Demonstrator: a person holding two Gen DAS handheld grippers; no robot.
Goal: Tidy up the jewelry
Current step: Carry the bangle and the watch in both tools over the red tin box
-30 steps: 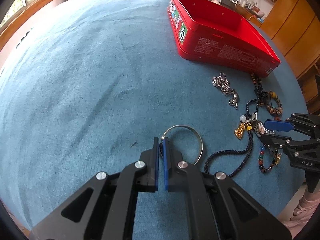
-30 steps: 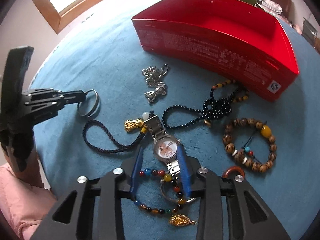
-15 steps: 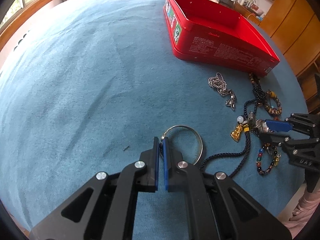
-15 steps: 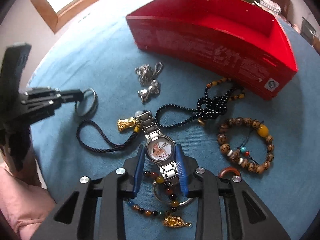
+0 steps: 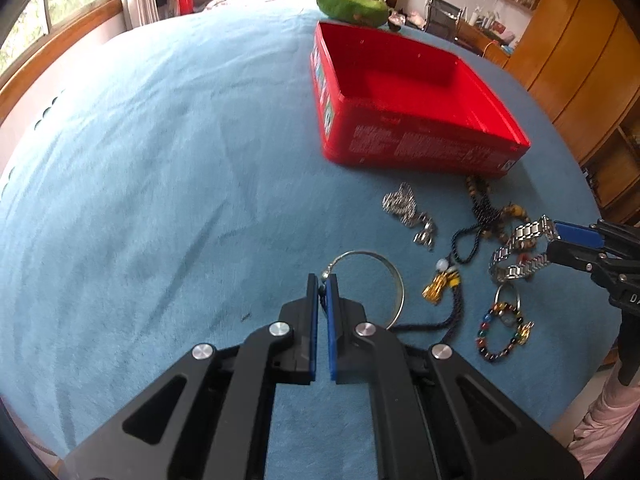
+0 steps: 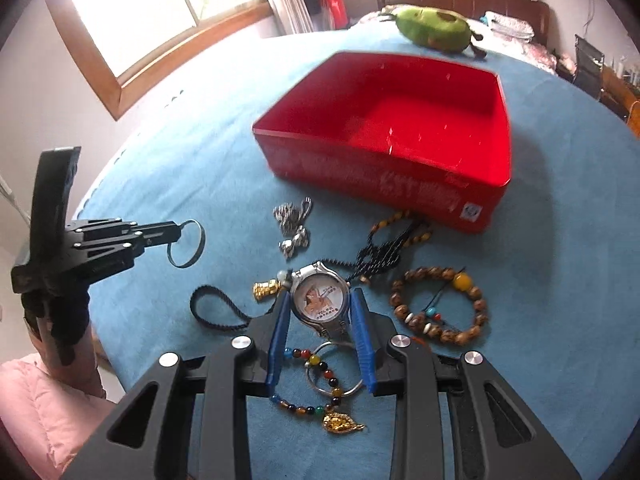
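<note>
My left gripper (image 5: 322,285) is shut on the rim of a thin silver bangle (image 5: 394,276) and holds it above the blue cloth; it also shows in the right wrist view (image 6: 188,243). My right gripper (image 6: 320,302) is shut on a silver wristwatch (image 6: 319,300), lifted off the cloth; the watch band hangs from its fingers in the left wrist view (image 5: 520,252). The open red tin box (image 6: 400,136) stands beyond both grippers, with nothing in it that I can see.
On the cloth lie a silver chain (image 6: 292,224), a black bead necklace (image 6: 384,252), a wooden bead bracelet (image 6: 440,304), a coloured bead bracelet (image 6: 316,392) and a dark cord with a gold charm (image 6: 224,312). A green plush toy (image 6: 436,30) lies behind the box.
Both grippers have risen. The right one closed on the watch and lifted it off the cloth. The left one lifted the bangle. The box now shows from higher up.
</note>
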